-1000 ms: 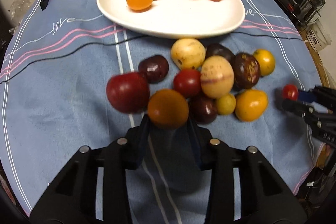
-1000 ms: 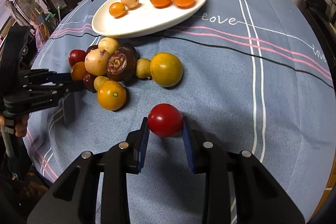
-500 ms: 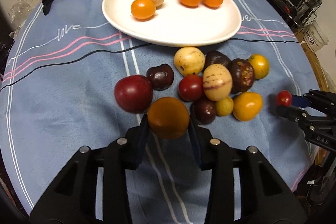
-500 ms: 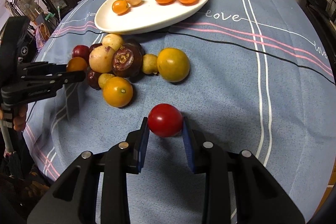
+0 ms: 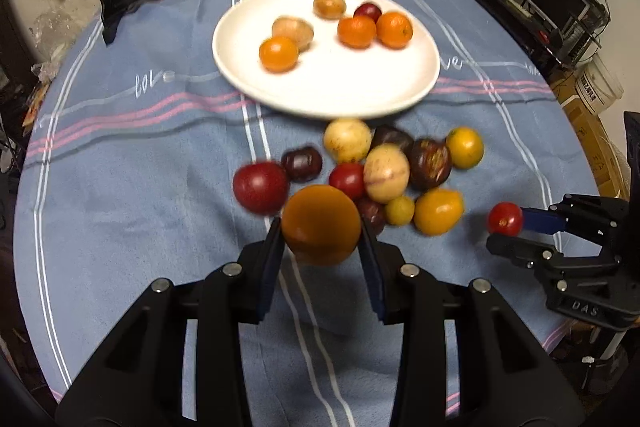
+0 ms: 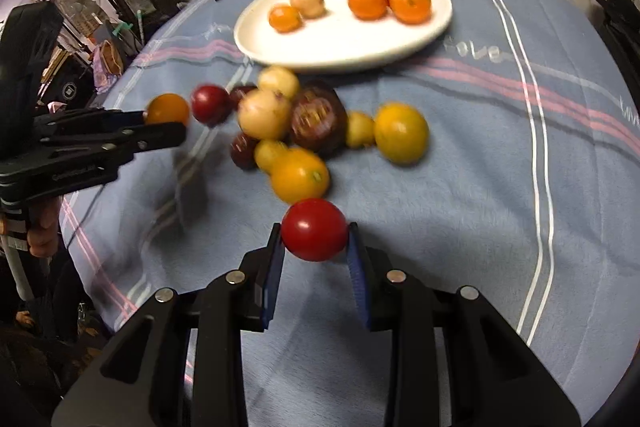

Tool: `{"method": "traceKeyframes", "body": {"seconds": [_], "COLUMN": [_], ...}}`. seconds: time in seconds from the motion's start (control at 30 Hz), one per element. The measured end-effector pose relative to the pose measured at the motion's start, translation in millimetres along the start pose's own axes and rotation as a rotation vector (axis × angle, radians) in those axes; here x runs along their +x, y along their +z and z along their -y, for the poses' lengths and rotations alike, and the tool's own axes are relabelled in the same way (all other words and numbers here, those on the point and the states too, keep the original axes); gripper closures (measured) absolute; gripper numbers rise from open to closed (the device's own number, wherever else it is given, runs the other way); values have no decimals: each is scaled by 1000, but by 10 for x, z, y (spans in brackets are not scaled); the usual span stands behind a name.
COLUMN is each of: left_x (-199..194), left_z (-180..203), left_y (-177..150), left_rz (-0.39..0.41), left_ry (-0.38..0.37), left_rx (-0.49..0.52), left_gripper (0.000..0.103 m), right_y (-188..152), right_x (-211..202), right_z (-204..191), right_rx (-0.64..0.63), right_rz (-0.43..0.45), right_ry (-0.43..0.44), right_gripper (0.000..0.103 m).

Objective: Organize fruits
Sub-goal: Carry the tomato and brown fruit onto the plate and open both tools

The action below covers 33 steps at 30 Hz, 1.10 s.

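Left wrist view: my left gripper is clamped on a dull orange fruit, the blue pads pressing its two sides, and the fruit sits raised above the blue striped tablecloth with its shadow falling on the cloth below. Just beyond it lies the loose pile: a dark red fruit to the left, a small purple one behind that, a pale yellow fruit in the middle of the heap and a yellow-orange one at its near right edge. Farther back the white plate carries six fruits, among them two oranges touching each other near the far right rim.

Right wrist view: my right gripper is closed on a red tomato, held between the pads and clear of the cloth, just in front of the yellow-orange fruit at the pile's near edge. A larger yellow fruit rests at the pile's right side. My left gripper shows at the left edge with its orange fruit beside the heap. Both frames are motion-blurred, so the smaller fruits are hard to tell apart.
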<state>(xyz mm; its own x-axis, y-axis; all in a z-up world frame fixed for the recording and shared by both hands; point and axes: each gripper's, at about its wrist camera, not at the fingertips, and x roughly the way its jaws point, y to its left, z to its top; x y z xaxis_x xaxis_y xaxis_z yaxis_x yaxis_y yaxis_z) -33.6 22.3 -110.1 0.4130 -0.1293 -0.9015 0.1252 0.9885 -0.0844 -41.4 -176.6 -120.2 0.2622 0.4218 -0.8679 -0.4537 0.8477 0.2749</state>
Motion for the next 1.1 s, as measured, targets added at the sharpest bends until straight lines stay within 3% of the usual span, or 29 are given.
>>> {"method": "traceKeyframes", "body": {"seconds": [0.23,0.47,0.67,1.1], "left_x": [-299,-406,-319,202], "left_z": [136,221,235,110], "left_y": [435,800,980,1333], "left_rz": [101,160,165,99], "left_ry": [3,24,40,67], "left_rx": [26,45,55,52], "left_gripper": [65,65,65,65], "right_y": [457,848,1105,1527], "right_x": [-412,-580,-489,-59], "right_z": [-83,-82,-62,118], "right_rx": [-33,-63,-77,-59], "right_rz": [143,216,222,174], "right_ry": [10,6,10,10], "right_gripper": [72,72,72,72]}}
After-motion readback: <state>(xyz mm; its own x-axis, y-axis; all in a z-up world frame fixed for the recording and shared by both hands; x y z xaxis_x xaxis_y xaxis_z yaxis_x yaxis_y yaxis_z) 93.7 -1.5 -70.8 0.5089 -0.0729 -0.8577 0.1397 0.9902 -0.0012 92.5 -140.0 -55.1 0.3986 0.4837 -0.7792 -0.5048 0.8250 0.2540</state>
